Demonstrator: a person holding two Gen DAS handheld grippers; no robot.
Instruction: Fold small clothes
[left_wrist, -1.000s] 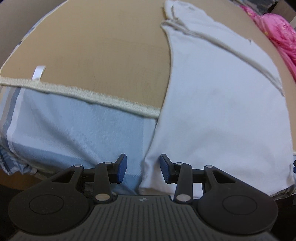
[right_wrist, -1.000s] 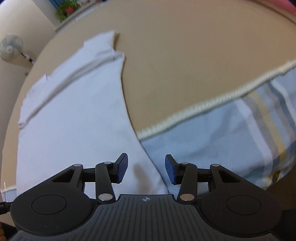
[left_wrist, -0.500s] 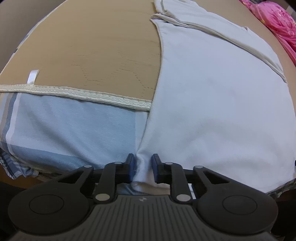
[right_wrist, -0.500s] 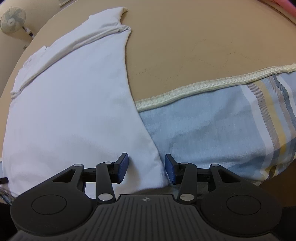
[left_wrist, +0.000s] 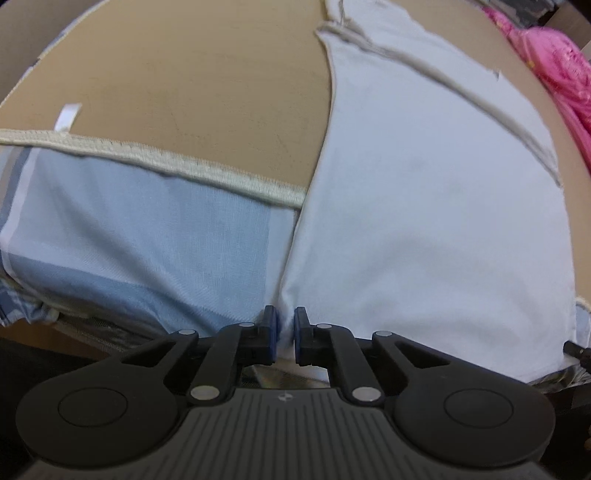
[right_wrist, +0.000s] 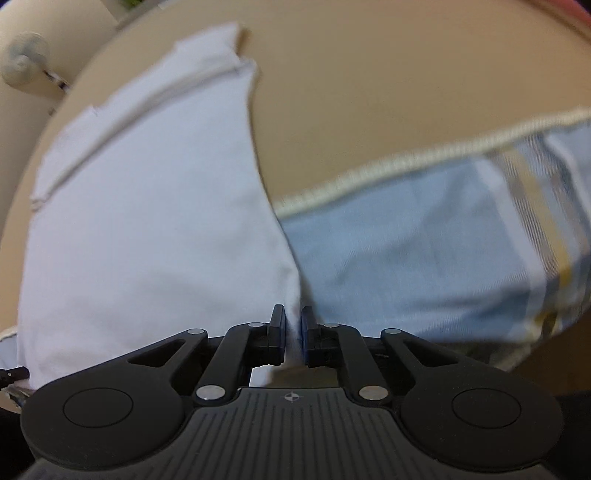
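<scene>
A tan mat (left_wrist: 207, 96) is covering most of the bed, its cream braided edge (left_wrist: 177, 162) running across the left wrist view from nine o'clock toward the centre and across the right wrist view from the centre toward three o'clock, with a blue plaid sheet (left_wrist: 140, 251) showing below that edge. A white garment (left_wrist: 424, 206) is lying flat on the mat, filling the left wrist view from twelve o'clock round to four o'clock and the right wrist view (right_wrist: 147, 221) from eleven o'clock down to seven o'clock, its near hem hanging over the sheet and a grey-stitched seam (left_wrist: 443, 81) crossing its far end. A pink cloth (left_wrist: 557, 70) is lying at two o'clock in the left wrist view, well apart from the garment's near hem. A small white tag (left_wrist: 68, 116) is sitting on the mat at ten o'clock, just beside the braided edge. The left gripper (left_wrist: 284, 334) is closing at six o'clock on the garment's near left corner, a pinch of white fabric caught between its blue pads. The right gripper (right_wrist: 293, 336) is closing at six o'clock in its own view on the garment's near right corner, white fabric likewise squeezed between its pads. A blurred fan (right_wrist: 26, 59) is standing at ten o'clock in the right wrist view.
</scene>
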